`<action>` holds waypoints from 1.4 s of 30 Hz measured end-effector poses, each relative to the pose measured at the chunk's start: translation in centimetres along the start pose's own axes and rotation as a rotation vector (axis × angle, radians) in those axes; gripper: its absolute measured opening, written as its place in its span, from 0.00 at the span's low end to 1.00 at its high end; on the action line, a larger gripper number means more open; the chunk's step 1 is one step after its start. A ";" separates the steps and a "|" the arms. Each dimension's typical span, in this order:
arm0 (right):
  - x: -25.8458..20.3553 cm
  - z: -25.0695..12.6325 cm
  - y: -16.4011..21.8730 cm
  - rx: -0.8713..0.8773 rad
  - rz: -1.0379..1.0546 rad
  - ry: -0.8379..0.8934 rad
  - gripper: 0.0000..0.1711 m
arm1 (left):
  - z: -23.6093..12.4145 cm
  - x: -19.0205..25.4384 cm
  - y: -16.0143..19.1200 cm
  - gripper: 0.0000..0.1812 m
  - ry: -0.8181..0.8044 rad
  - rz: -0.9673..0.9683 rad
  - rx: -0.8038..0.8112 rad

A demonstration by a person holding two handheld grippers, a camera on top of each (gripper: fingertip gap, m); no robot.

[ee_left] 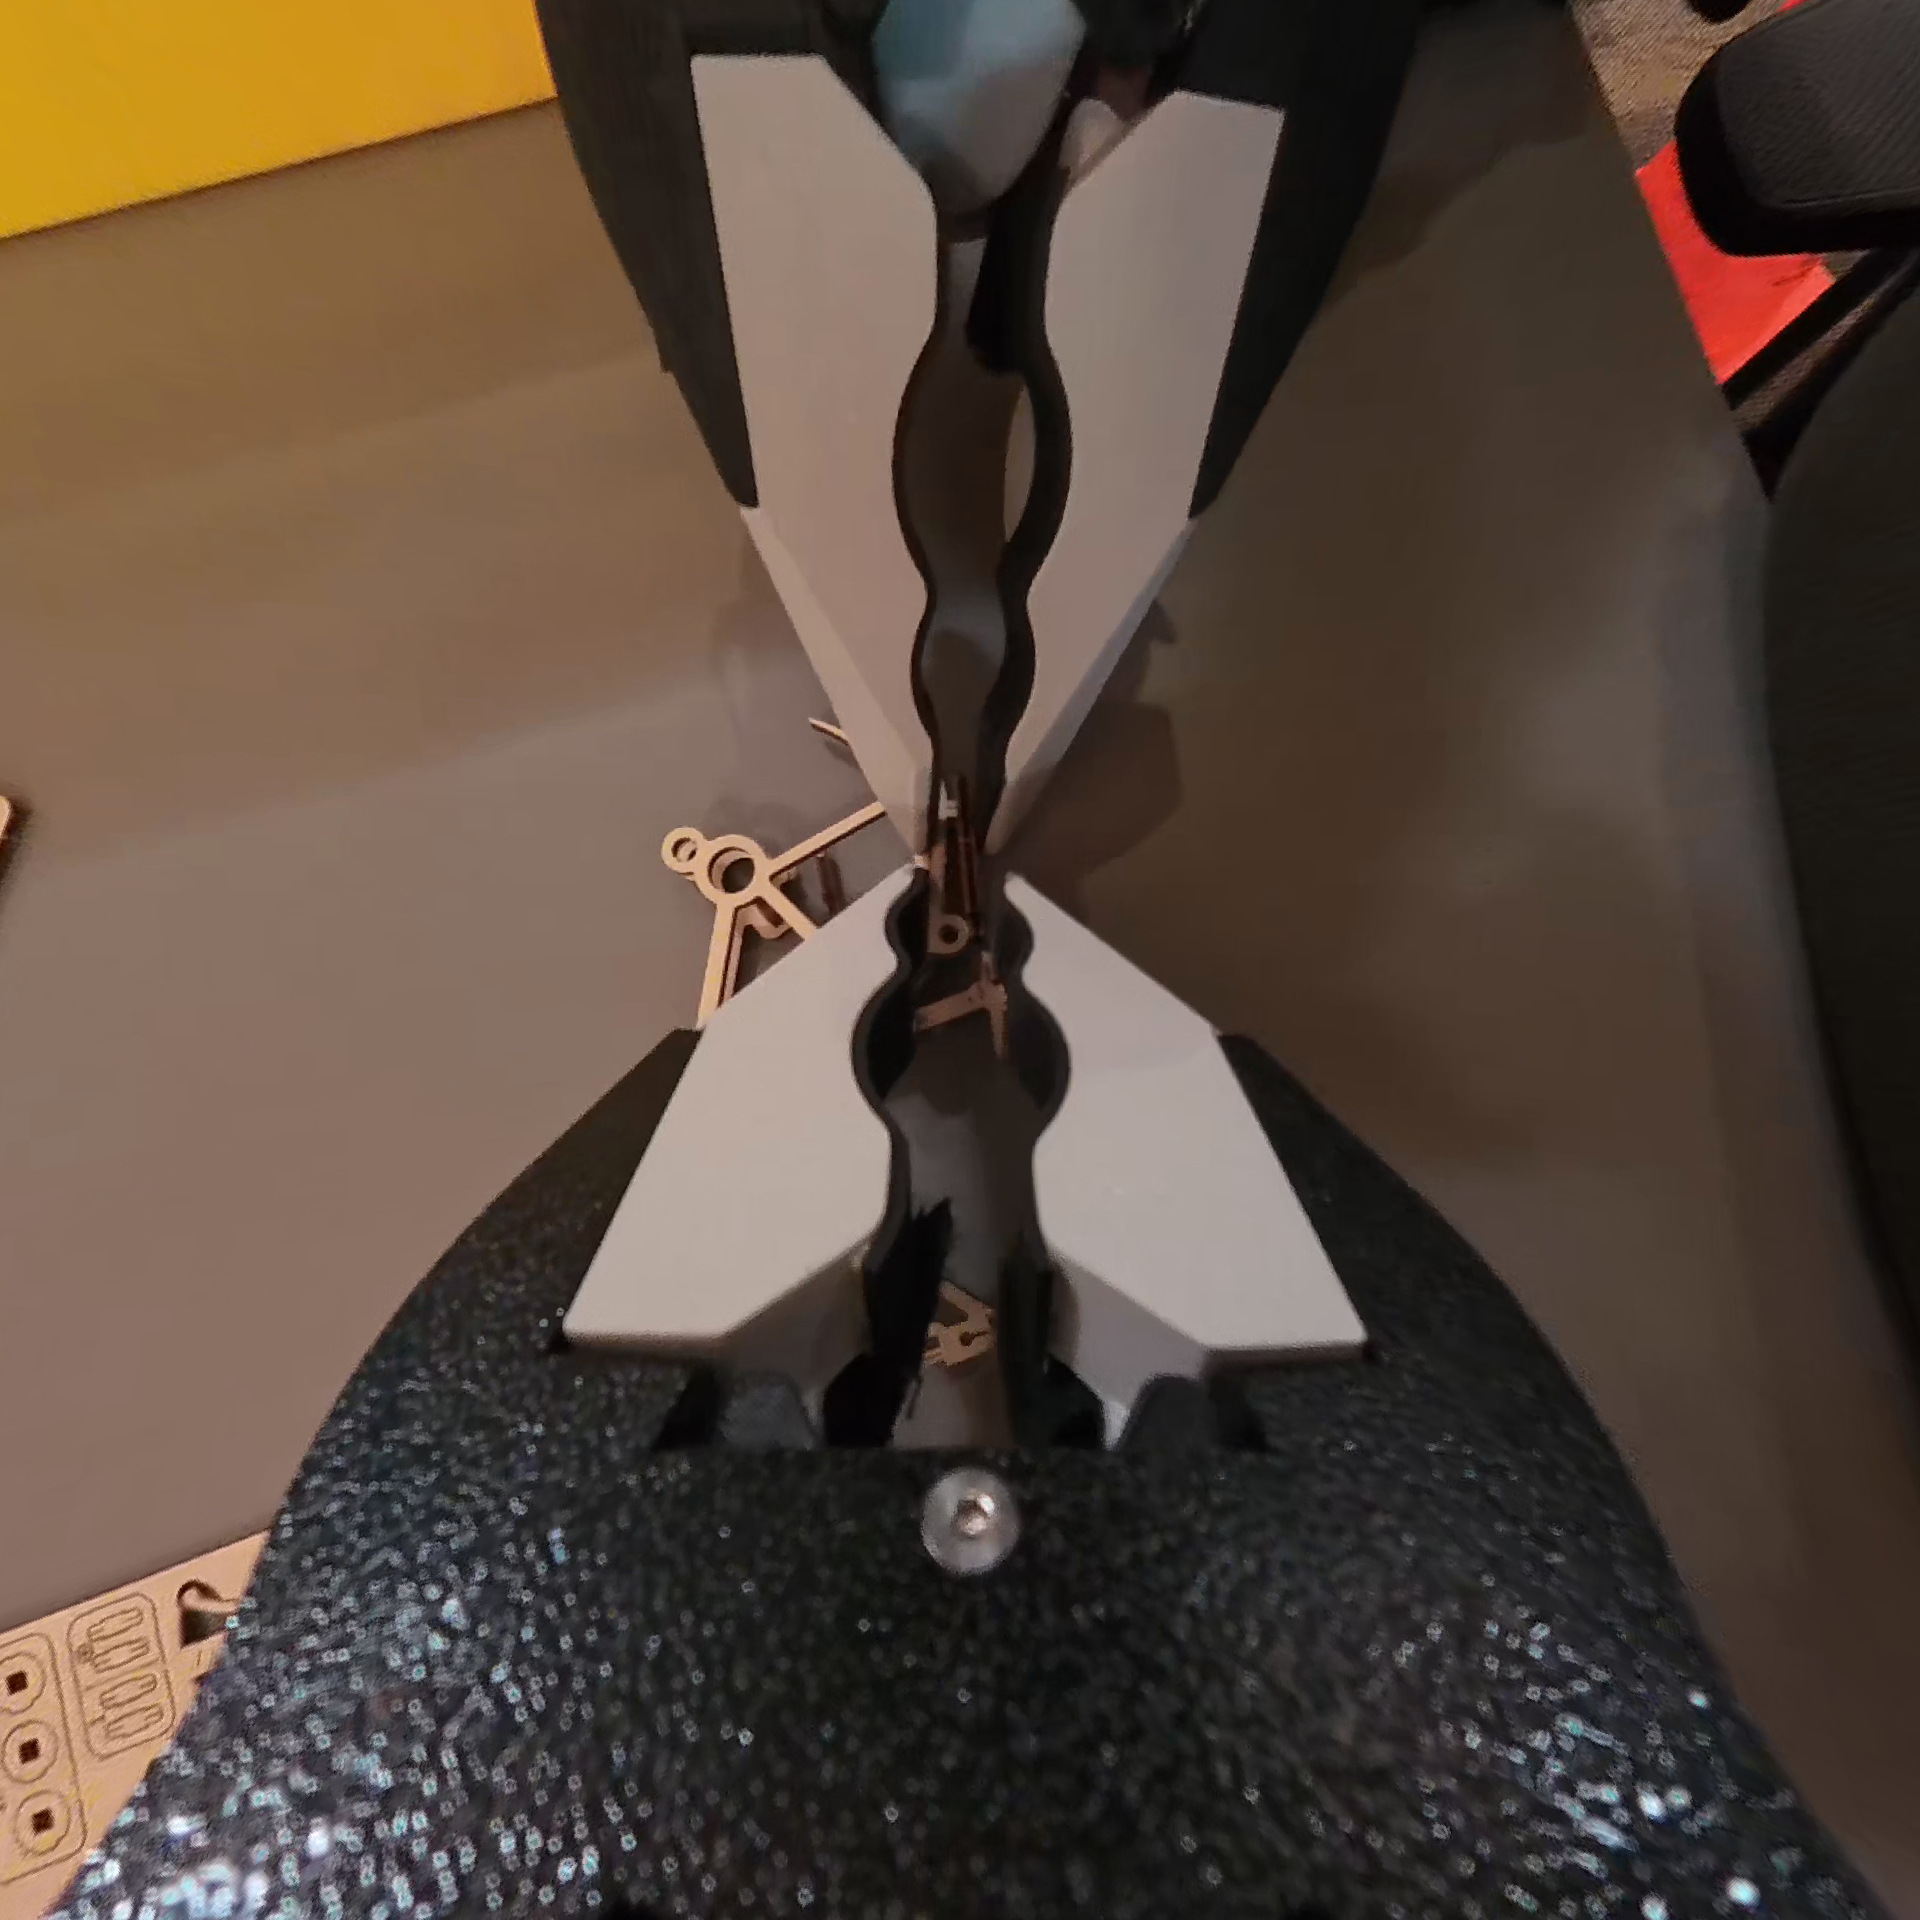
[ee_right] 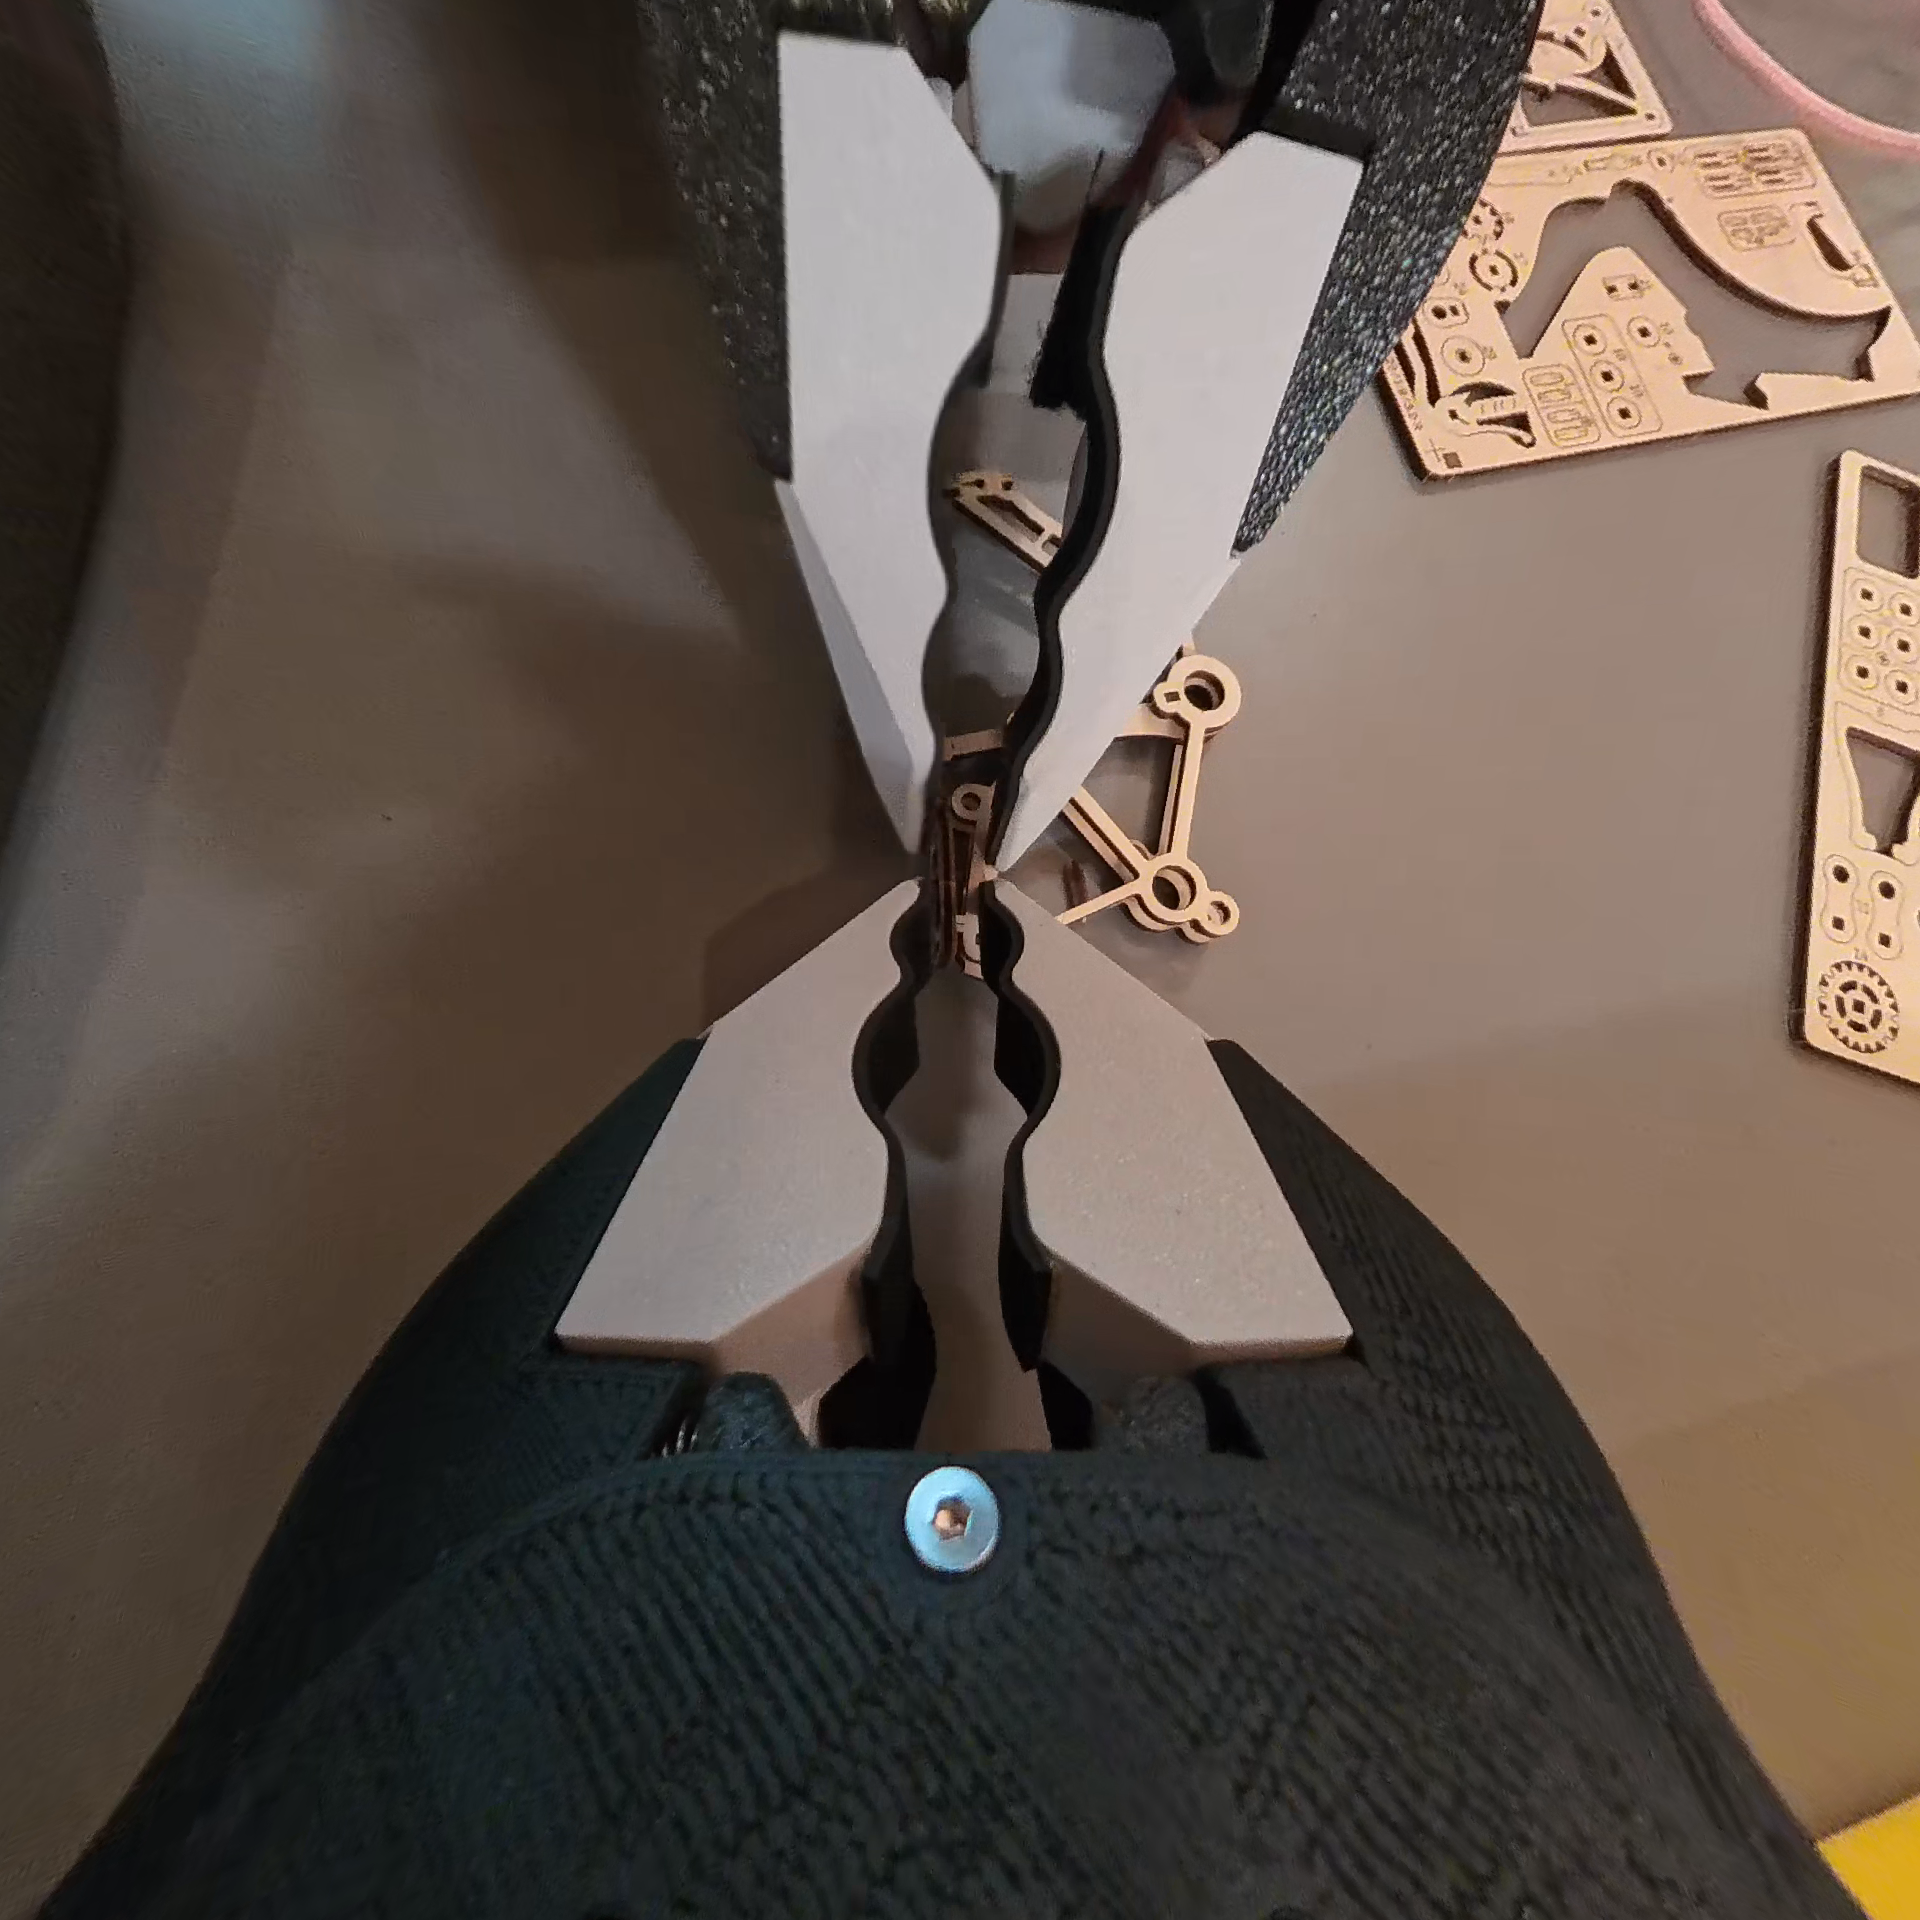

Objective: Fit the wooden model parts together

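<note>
My two grippers meet tip to tip above the grey table. In the left wrist view, my left gripper (ee_left: 961,896) comes from below, shut on a thin wooden model part (ee_left: 949,935) seen edge-on. My right gripper (ee_left: 958,826) comes from above, shut on the wood at the same spot. In the right wrist view, my right gripper (ee_right: 953,902) pinches thin wooden parts (ee_right: 948,883), and my left gripper (ee_right: 961,844) faces it from above. I cannot tell whether the held wood is one piece or two. A wooden frame with ring ends (ee_right: 1169,888) lies on the table under the tips, and shows in the left wrist view (ee_left: 740,883).
Laser-cut wooden sheets lie on the table (ee_right: 1662,312), (ee_right: 1870,779), and one shows by my left gripper's body (ee_left: 83,1714). A yellow board (ee_left: 208,94) stands at the table's edge. A black chair (ee_left: 1818,156) stands beyond the table. A pink loop (ee_right: 1818,94) lies near the sheets. Left and right tips are no more than a few centimetres apart.
</note>
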State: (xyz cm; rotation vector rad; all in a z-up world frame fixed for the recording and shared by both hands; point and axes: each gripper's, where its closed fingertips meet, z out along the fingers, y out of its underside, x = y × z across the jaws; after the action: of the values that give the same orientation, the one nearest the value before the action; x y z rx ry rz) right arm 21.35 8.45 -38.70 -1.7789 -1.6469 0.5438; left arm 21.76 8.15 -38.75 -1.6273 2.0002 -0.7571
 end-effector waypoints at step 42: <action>1.3 -0.7 -0.8 0.164 0.317 -0.095 0.03 | -2.7 0.1 -1.7 0.20 0.052 -0.036 0.152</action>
State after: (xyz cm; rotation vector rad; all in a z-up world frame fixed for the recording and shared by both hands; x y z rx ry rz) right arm 21.46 9.56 -37.49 -1.9255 -1.3423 0.8923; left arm 21.20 8.15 -35.63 -1.5740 1.9026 -0.9491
